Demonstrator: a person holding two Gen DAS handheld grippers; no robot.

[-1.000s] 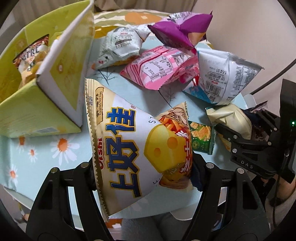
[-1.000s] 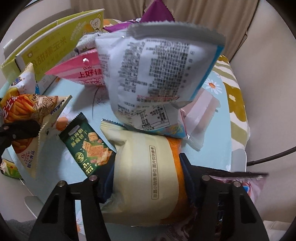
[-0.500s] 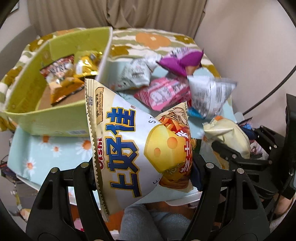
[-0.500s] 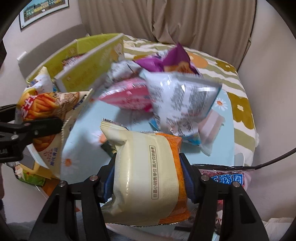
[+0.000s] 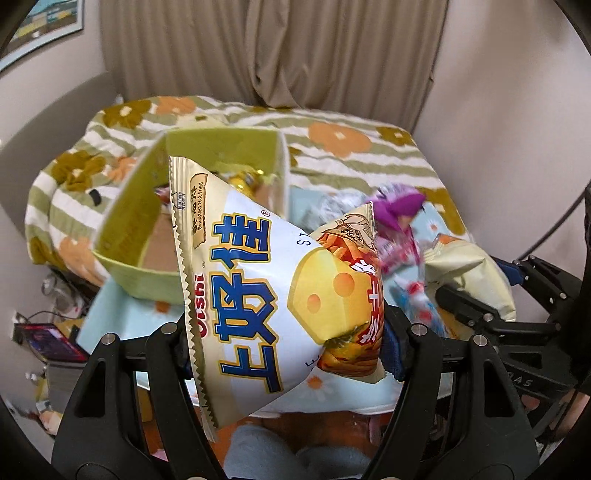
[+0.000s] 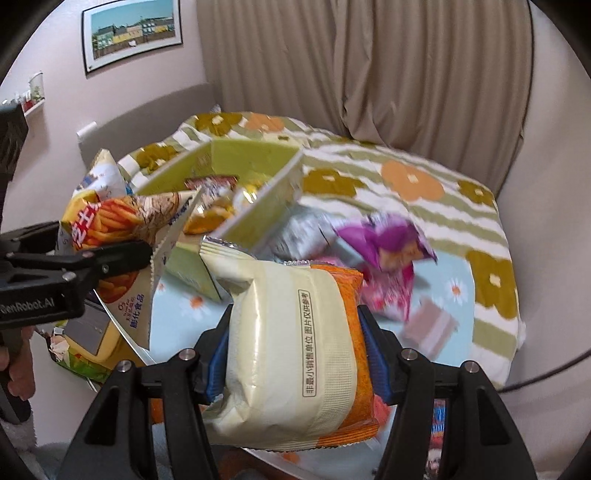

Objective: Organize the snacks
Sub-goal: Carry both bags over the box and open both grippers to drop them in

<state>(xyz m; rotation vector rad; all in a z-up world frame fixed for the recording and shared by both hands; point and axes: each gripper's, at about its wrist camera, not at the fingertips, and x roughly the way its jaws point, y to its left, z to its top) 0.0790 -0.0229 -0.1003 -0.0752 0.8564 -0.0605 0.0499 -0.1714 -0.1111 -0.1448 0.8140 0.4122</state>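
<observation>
The left gripper [image 5: 284,343] has its jaws clamped on a white-and-yellow Oishi cheese snack bag [image 5: 266,295]; the right gripper [image 6: 291,354] pinches a cream-and-orange foil snack packet [image 6: 291,347]. Beyond both jaws stands an open green cardboard box [image 5: 136,229] holding snacks, on the floral blue tabletop [image 6: 184,325]. A purple snack bag [image 6: 384,240] lies beyond the right jaws.

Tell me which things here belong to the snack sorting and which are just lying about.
Part of the job:
- left claw gripping the cheese snack bag
- right claw gripping the cream and orange packet
- green box
- purple packet on the table

Just lying about:
- floral blanket
- curtain
- framed picture
</observation>
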